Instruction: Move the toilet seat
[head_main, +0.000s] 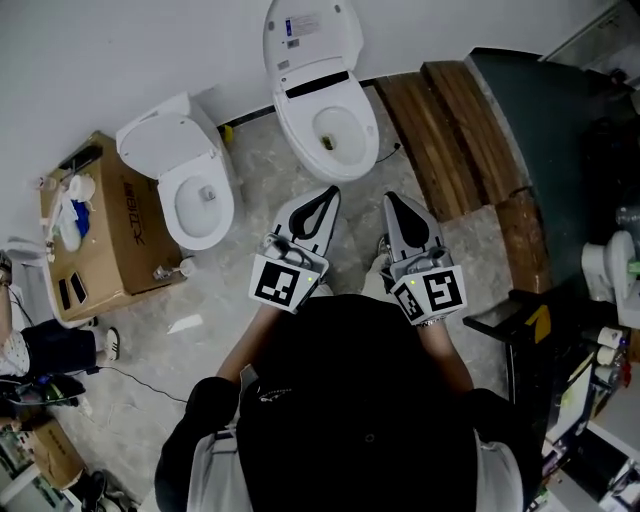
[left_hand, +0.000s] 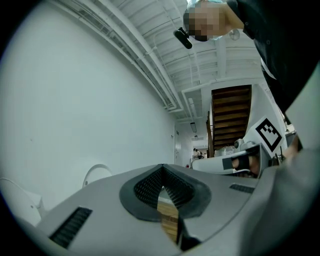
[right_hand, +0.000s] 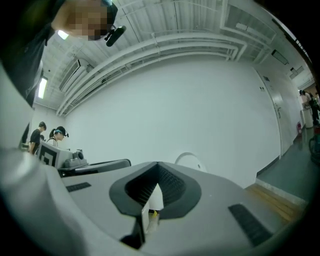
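Black-clad person (head_main: 360, 420) stands on the grey stone floor (head_main: 270, 195), at whose far edge a white ceramic toilet (head_main: 325, 165) has its oval seat (head_main: 292, 130) down, lid (head_main: 310, 35) raised. Brown cardboard box (head_main: 120, 240) at the left edge carries white bottles (head_main: 72, 215); left gripper (head_main: 328, 192) and right gripper (head_main: 392, 198), jaws pressed together, empty, point toward that toilet.

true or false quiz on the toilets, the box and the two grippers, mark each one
1. The toilet ahead and the left toilet both stand by the wall. True.
2. The toilet ahead has its lid up. True.
3. The left gripper is gripping the toilet ahead. False: its fingers are shut on nothing, short of the toilet.
4. The right gripper is wide open. False: it is shut and empty.
5. The cardboard box sits right of both toilets. False: it is left of them.
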